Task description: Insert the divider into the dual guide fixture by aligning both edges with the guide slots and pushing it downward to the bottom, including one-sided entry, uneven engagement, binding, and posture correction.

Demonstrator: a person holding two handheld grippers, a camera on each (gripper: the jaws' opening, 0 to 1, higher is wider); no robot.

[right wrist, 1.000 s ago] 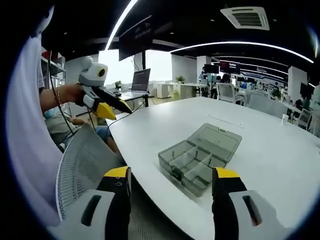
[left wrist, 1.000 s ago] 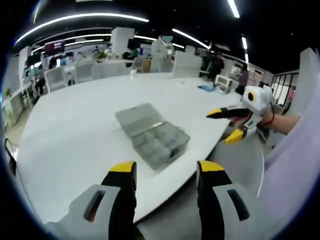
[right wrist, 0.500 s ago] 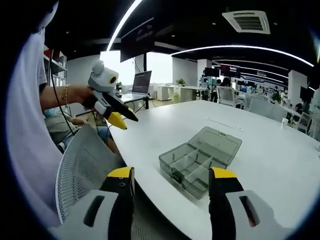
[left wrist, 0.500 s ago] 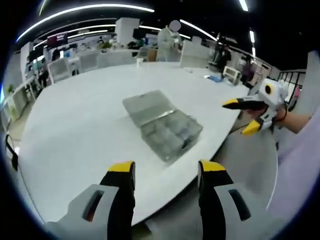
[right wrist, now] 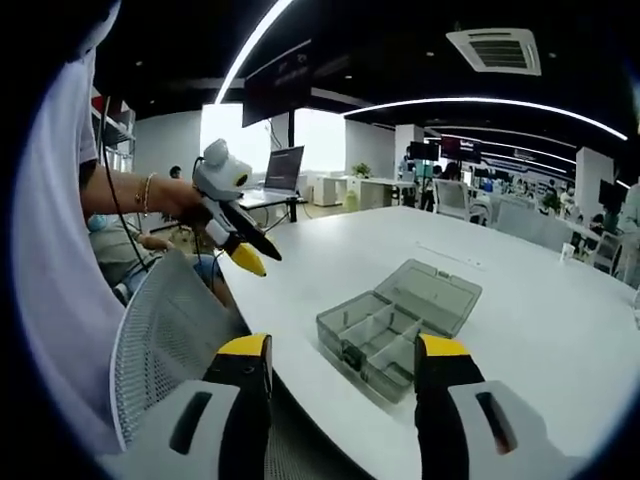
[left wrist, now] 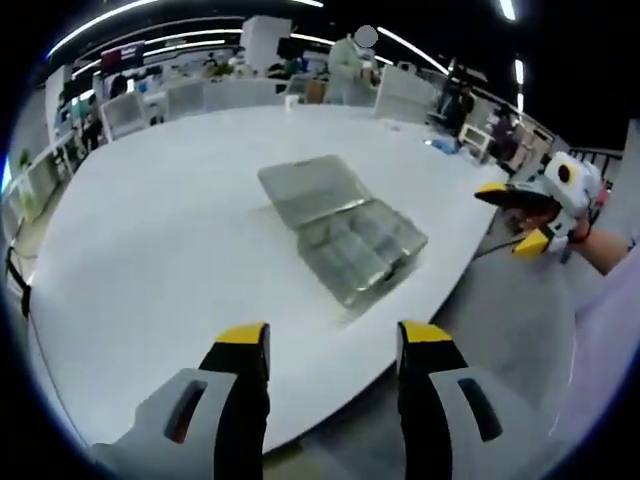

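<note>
Both hand-held grippers (left wrist: 325, 345) short of organizer box (left wrist: 350, 235).

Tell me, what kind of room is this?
Probably a big open-plan office or lab: a long white table, a laptop on a desk behind, more desks and chairs beyond, and strip lights overhead.

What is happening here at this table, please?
A person holds a gripper in each hand above the edge of a white table. The left gripper and right gripper are both open and empty. A clear plastic box with compartments lies open on the table, not yet touched.
</note>
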